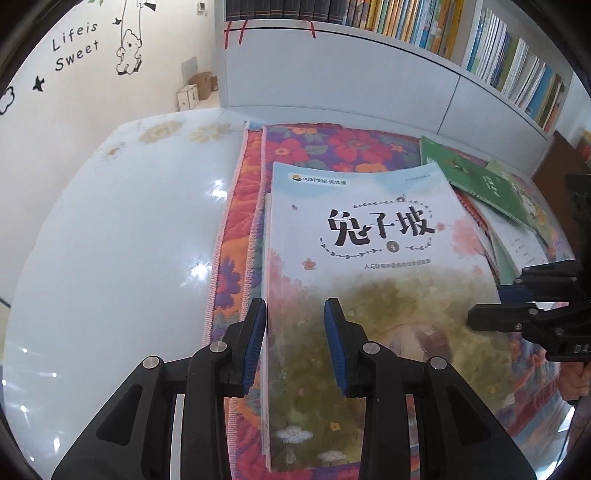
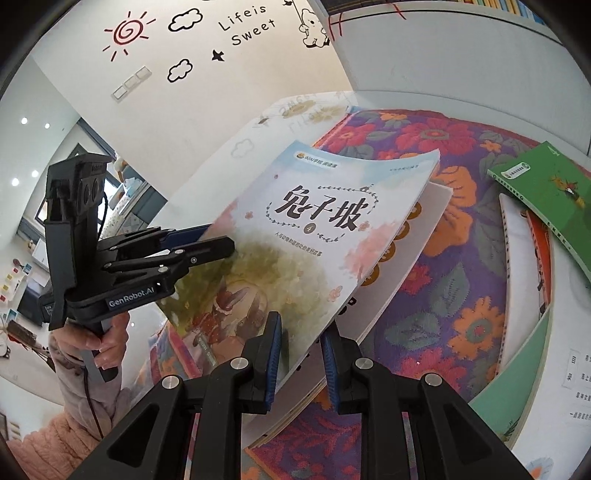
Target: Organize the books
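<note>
A pale blue book with black title characters (image 1: 369,258) (image 2: 314,221) lies on top of a white book with orange circles (image 2: 417,236). I hold the pair tilted up over the floral mat (image 1: 332,144). My left gripper (image 1: 295,339) (image 2: 218,240) is shut on their left edge, one pad on the cover and one beneath. Clamped on the near right edge of the same pair is my right gripper (image 2: 301,354) (image 1: 495,302). A green book (image 1: 476,181) (image 2: 546,192) rests askew on other loose books at the right.
The floral mat (image 2: 443,295) covers part of a glossy white table (image 1: 129,240). A white shelf full of upright books (image 1: 424,26) runs along the back. Cardboard boxes (image 1: 195,88) stand on the floor by the wall. A hand (image 2: 96,339) holds the left gripper's handle.
</note>
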`<action>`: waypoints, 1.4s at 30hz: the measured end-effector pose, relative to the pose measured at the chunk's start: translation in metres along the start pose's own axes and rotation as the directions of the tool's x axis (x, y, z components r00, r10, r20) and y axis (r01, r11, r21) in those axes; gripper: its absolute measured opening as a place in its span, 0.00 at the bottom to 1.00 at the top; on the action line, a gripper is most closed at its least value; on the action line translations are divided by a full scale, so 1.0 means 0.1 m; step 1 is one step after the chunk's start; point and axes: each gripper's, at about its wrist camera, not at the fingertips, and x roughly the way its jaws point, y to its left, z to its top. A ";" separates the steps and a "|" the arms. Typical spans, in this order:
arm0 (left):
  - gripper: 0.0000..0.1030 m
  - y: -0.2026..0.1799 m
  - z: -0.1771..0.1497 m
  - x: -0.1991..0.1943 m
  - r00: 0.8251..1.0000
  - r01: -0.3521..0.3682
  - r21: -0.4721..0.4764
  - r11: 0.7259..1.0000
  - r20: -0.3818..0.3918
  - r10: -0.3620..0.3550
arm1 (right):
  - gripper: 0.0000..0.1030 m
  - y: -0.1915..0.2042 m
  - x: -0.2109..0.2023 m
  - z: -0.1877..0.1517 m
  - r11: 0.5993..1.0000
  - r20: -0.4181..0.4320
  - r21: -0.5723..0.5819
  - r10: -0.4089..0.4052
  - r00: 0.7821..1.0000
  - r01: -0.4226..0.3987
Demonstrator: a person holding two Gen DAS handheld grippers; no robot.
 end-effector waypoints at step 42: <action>0.30 -0.12 0.01 -0.37 0.996 -0.073 -0.153 0.985 0.047 0.081 | 0.25 -0.26 -0.22 -0.27 0.982 -0.088 0.170 -0.072 0.994 0.086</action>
